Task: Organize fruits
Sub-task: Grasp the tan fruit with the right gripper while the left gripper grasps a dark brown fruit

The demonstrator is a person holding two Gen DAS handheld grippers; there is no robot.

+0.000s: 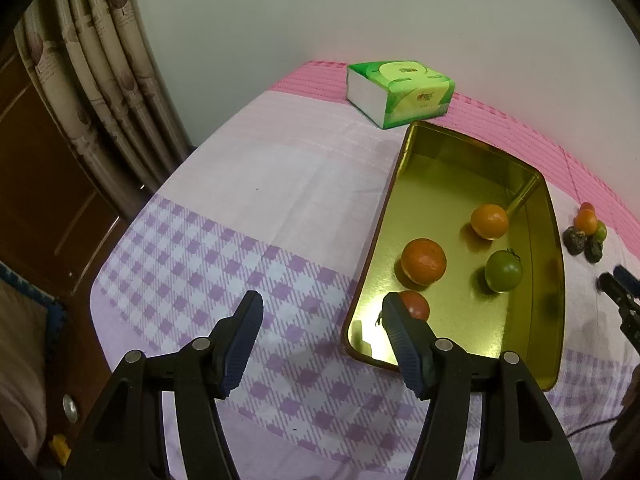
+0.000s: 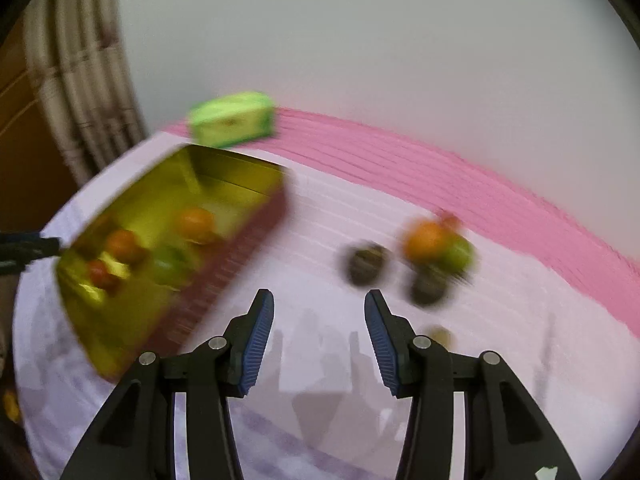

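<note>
While both claws hang above the cloth-covered table (image 1: 280, 184), neither grips anything: the left claw (image 1: 322, 310) stands wide open over the checked part of the cloth near the front edge, and the right claw (image 2: 319, 306) is also spread, nothing between its fingers.

Nearest the left claw is the gold tin (image 1: 554, 276), its long axis running from the front edge away toward the back; the claw's right finger overlaps the tin's near left corner in that view. Four fruits already lie in it: a small red one (image 1: 418, 305) closest, then an orange (image 1: 423, 261), a green fruit (image 1: 503, 271) and a second orange (image 1: 489, 221) farther in.

What is left sits on the bare cloth to the right of the tin, toward the pink strip at the back edge: a loose cluster (image 2: 434, 258) of an orange, a green fruit and two dark ones, blurred in the right view. It lies just ahead and slightly right of the right claw, so that hand is much the nearer, I judge. A green tissue pack (image 1: 400, 90) rests at the back.
</note>
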